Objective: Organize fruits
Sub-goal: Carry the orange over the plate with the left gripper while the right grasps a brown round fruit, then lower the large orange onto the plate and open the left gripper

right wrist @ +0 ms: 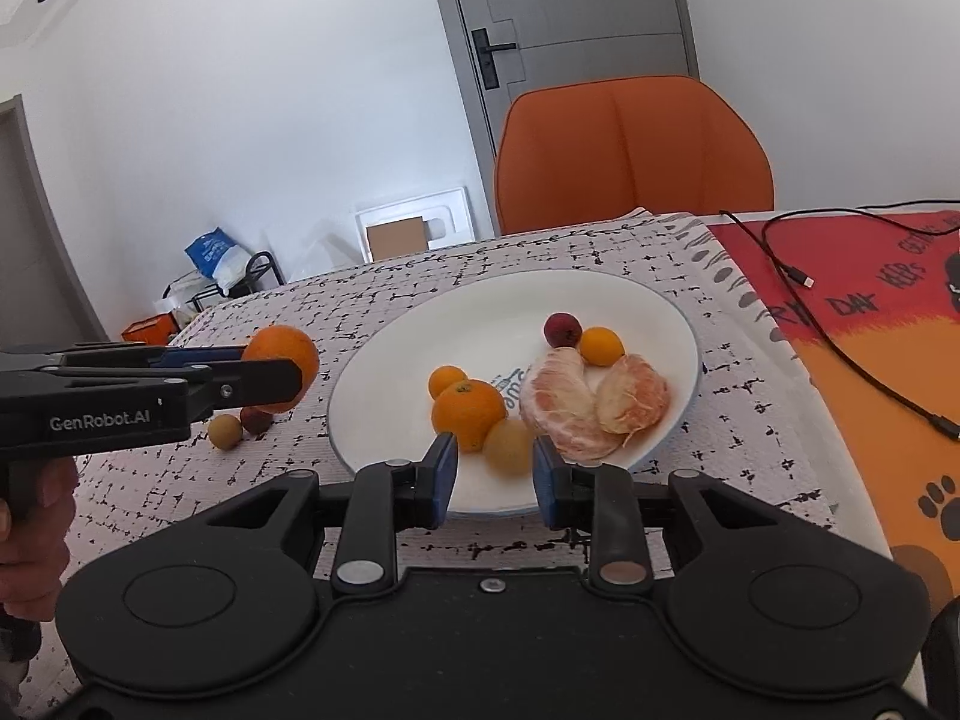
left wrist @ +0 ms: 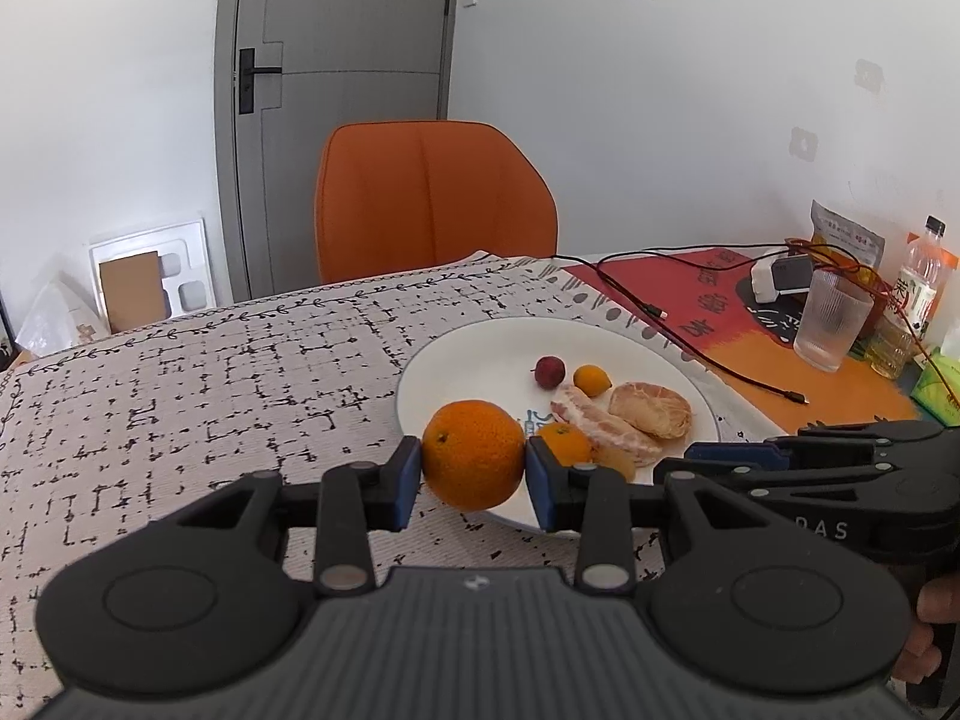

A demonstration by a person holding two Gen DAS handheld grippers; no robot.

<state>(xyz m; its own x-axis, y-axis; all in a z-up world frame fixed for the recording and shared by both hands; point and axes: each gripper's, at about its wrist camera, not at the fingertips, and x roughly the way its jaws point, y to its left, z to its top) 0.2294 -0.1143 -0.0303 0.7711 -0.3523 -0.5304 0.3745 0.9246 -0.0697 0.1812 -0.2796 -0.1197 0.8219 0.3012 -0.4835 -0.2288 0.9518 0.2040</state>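
Your left tool (left wrist: 473, 474) pinches an orange (left wrist: 473, 454) just above the near rim of the plate (left wrist: 480, 348); lower and release it. Your right tool (right wrist: 493, 476) stands spread, empty, over the plated fruit.

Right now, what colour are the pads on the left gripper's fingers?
Blue pads, pressing an orange between them. Left wrist view shows it best.

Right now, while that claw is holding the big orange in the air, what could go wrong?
1. The left gripper pinches the big orange only at its round sides, so it might slip out and roll.
2. The right gripper stands open around the small yellowish fruit near the plate's rim, so a nudge could push it off.
3. The plate is crowded, so the orange could bump other fruit.
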